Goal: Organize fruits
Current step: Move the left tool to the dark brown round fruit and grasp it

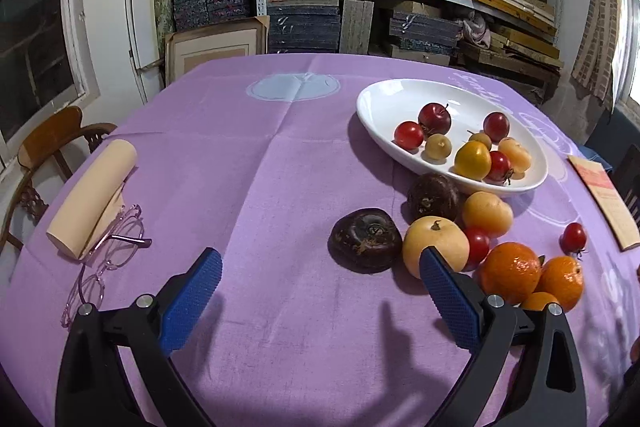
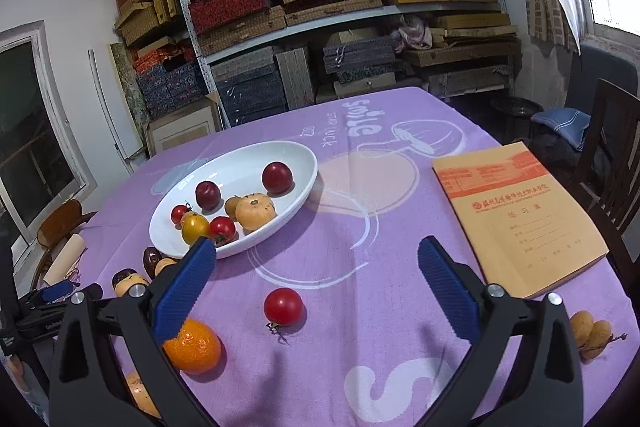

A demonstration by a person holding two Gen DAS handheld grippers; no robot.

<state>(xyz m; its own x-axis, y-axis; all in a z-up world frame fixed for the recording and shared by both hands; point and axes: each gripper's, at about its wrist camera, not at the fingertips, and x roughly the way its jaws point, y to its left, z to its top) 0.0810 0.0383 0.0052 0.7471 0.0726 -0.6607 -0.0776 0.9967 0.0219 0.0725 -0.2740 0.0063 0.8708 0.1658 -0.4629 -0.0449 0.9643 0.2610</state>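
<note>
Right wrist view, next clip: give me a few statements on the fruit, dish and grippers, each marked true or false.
1. The right gripper is open and holds nothing. True.
2. The white dish is empty. False: it holds several small fruits.
3. A red tomato lies on the purple cloth, outside the dish. True.
4. The notebook sits inside the dish. False: it lies on the cloth, apart from it.
5. The left gripper is shut on an orange. False: it is open and empty.
</note>
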